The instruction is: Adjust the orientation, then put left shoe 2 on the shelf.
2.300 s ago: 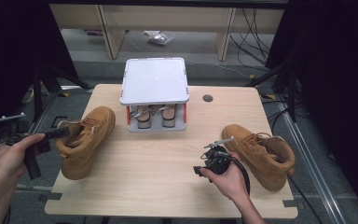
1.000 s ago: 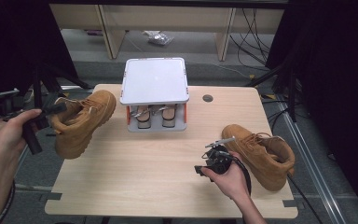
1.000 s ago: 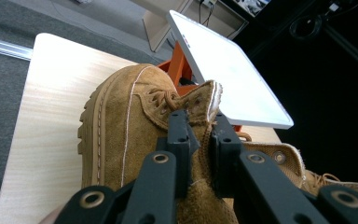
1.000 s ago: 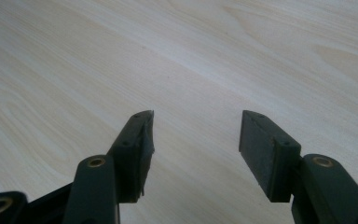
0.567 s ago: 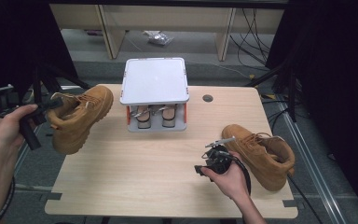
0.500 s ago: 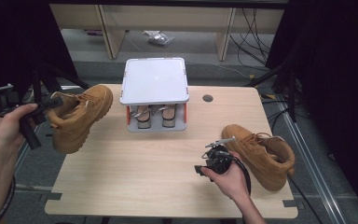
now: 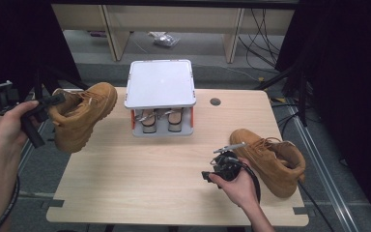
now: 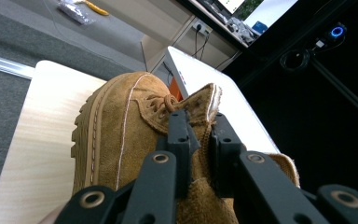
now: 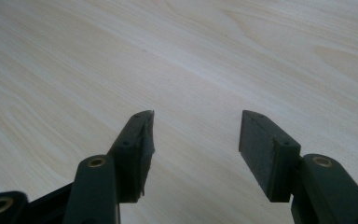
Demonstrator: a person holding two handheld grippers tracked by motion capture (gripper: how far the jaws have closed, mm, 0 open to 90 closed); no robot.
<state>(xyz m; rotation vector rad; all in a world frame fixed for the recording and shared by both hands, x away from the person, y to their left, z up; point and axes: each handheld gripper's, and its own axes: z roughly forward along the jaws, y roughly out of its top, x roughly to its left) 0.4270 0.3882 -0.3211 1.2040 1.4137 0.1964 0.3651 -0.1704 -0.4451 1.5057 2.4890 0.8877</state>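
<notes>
A tan suede boot (image 7: 82, 113) hangs in the air over the table's left edge, toe tipped toward the rack. My left gripper (image 7: 53, 100) is shut on the boot's collar (image 8: 200, 116), one jaw inside the opening and one outside. The second tan boot (image 7: 270, 157) lies on the table at the right. Just left of it, my right gripper (image 7: 222, 166) rests low over the bare wood, its jaws (image 9: 196, 140) open with nothing between them.
A small rack with a white top plate (image 7: 160, 84) stands at the table's back centre, holding a pair of sandals (image 7: 159, 118) underneath. A round cable hole (image 7: 215, 102) lies behind it. The wooden table (image 7: 140, 179) ends close at the left.
The left hand has lifted the left boot off the table and carried it up and to the left. The right hand and the right boot have stayed still.
</notes>
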